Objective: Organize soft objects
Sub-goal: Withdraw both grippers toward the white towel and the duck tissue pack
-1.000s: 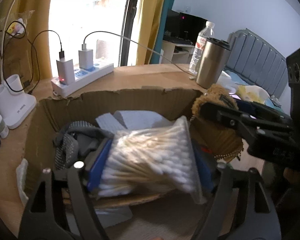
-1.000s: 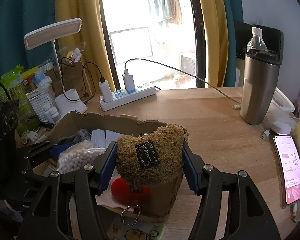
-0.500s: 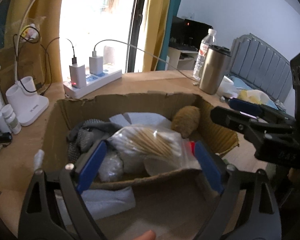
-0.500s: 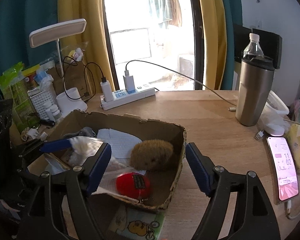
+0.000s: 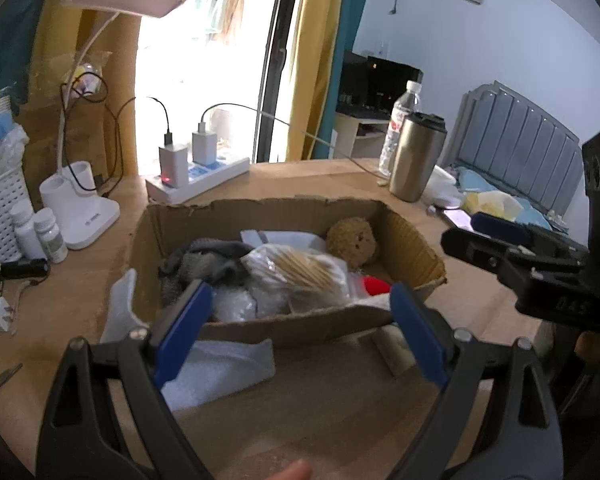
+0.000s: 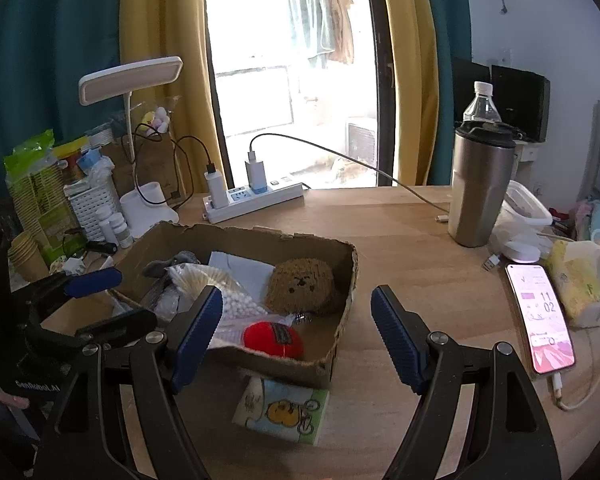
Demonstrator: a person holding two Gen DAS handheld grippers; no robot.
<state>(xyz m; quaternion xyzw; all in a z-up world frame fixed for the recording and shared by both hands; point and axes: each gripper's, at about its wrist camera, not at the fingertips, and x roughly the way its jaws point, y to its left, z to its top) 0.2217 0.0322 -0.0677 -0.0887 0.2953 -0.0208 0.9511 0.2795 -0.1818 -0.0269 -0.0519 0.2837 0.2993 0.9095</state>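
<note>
A cardboard box [image 5: 260,212] [image 6: 340,344] sits on the wooden desk. In it lie a brown plush toy [image 5: 352,242] [image 6: 300,286], a bag of cotton swabs [image 5: 300,276] [image 6: 208,276], a red soft piece [image 6: 272,338] [image 5: 374,284] and grey cloth [image 5: 204,260]. My left gripper [image 5: 300,328] is open and empty, just in front of the box's near wall. My right gripper [image 6: 296,328] is open and empty, near the box's right front corner. Each gripper shows in the other's view: the right [image 5: 500,240], the left [image 6: 92,300].
A steel tumbler [image 6: 480,192], a water bottle [image 6: 480,104], a phone [image 6: 540,316], a tissue pack [image 6: 580,284] stand right of the box. A power strip [image 6: 252,200], a lamp [image 6: 140,200], pill bottles [image 5: 40,232] stand behind and left. A cartoon-print pack [image 6: 284,408] lies before the box.
Both grippers opened and drew back. The left let go of the cotton swab bag, the right let go of the brown plush toy; both now lie in the box.
</note>
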